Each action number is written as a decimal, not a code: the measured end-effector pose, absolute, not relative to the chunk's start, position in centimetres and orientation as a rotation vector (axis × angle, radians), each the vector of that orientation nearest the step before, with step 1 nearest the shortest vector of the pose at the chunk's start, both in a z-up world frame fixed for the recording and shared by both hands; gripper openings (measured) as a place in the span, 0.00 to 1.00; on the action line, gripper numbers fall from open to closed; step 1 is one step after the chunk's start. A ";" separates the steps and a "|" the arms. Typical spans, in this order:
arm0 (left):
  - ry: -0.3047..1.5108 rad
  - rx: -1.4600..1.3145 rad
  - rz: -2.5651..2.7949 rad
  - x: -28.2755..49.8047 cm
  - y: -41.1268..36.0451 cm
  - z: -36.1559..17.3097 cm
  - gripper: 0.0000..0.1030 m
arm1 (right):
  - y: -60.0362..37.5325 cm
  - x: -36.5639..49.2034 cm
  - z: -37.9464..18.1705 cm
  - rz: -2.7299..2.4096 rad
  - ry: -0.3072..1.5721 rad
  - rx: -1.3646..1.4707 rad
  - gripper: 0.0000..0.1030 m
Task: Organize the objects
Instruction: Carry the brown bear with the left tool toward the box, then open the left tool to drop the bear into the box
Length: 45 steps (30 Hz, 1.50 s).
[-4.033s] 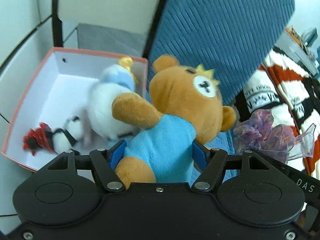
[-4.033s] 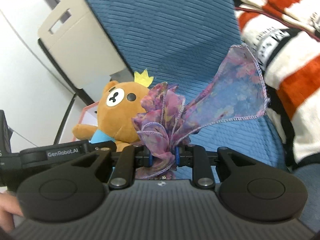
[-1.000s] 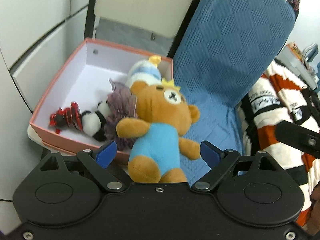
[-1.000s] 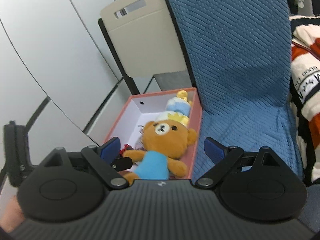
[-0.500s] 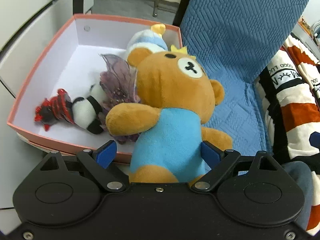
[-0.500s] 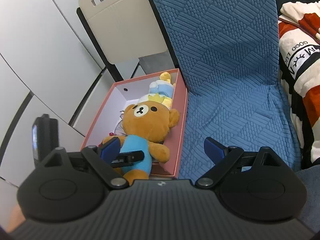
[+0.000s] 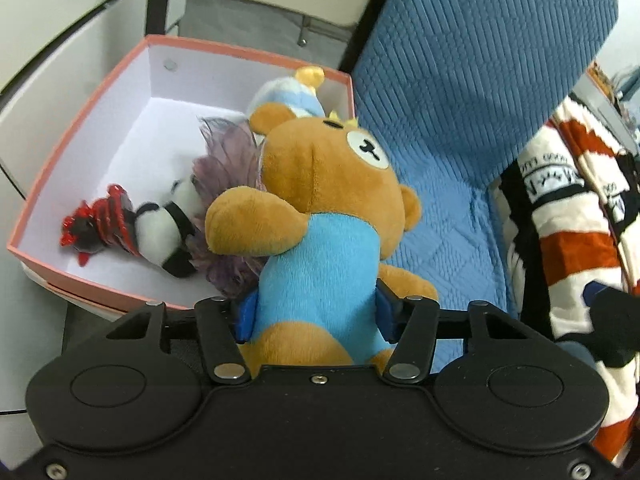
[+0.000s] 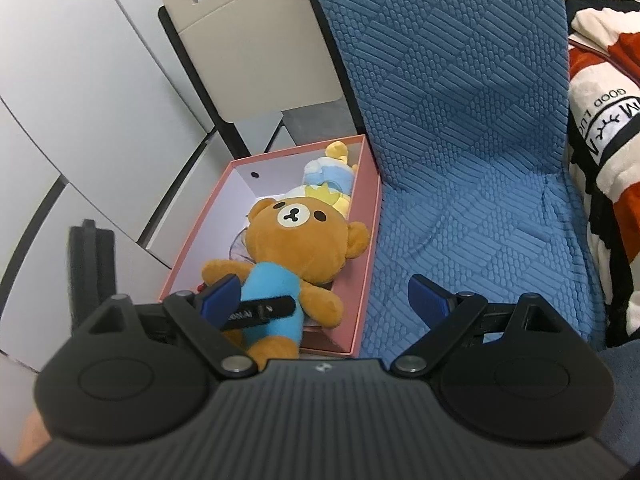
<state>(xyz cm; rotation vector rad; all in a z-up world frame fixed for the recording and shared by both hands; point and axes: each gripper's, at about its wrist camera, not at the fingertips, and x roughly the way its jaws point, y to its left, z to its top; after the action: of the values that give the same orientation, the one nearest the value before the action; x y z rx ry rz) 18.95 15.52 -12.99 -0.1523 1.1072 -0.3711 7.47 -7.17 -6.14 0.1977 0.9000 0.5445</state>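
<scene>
My left gripper is shut on the blue body of a brown teddy bear, which lies over the near right corner of a pink box. The bear and the box also show in the right wrist view, with the left gripper's finger across the bear's belly. Inside the box lie a purple gauzy scarf, a small panda with a red ruffle and a white-and-blue plush. My right gripper is open and empty, above the box's near edge and the blue seat.
A blue quilted seat cushion stands right of the box. A red, white and black striped blanket lies further right. A beige folding chair and white cabinet panels stand behind the box.
My left gripper's jaws closed from open onto the teddy bear's body at the box's edge. The right gripper drew nearer to the box and stays open.
</scene>
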 end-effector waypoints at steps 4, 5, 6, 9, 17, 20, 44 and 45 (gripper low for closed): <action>1.052 -0.170 -0.342 19.3 17.0 -11.1 0.51 | -6.4 7.6 -6.1 0.557 0.904 0.187 0.89; 1.039 -0.173 -0.335 19.4 17.4 -10.6 0.51 | -6.2 7.6 -6.1 0.559 0.904 0.184 0.89; 1.027 -0.176 -0.326 19.5 17.8 -10.2 0.51 | -6.0 7.7 -6.1 0.562 0.904 0.182 0.89; 0.989 -0.159 -0.303 20.1 18.8 -9.1 0.51 | -5.3 7.7 -6.0 0.573 0.904 0.174 0.89; 0.957 -0.136 -0.233 23.2 21.4 -8.5 0.51 | -3.3 8.3 -6.1 0.598 0.911 0.144 0.89; 0.967 -0.124 -0.216 24.5 22.1 -9.1 0.51 | -2.5 8.5 -6.3 0.601 0.917 0.129 0.89; 0.955 -0.134 -0.242 24.8 23.2 -7.5 0.67 | 0.2 9.9 -5.2 0.621 0.914 0.100 0.89; 0.942 -0.133 -0.245 24.3 23.1 -6.7 0.68 | 0.1 9.7 -4.8 0.628 0.903 0.103 0.89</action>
<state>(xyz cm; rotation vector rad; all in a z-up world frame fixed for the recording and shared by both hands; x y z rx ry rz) 24.27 23.14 -6.68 -0.1334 0.9415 -0.2448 9.74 0.11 -4.76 0.1034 0.9035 0.6282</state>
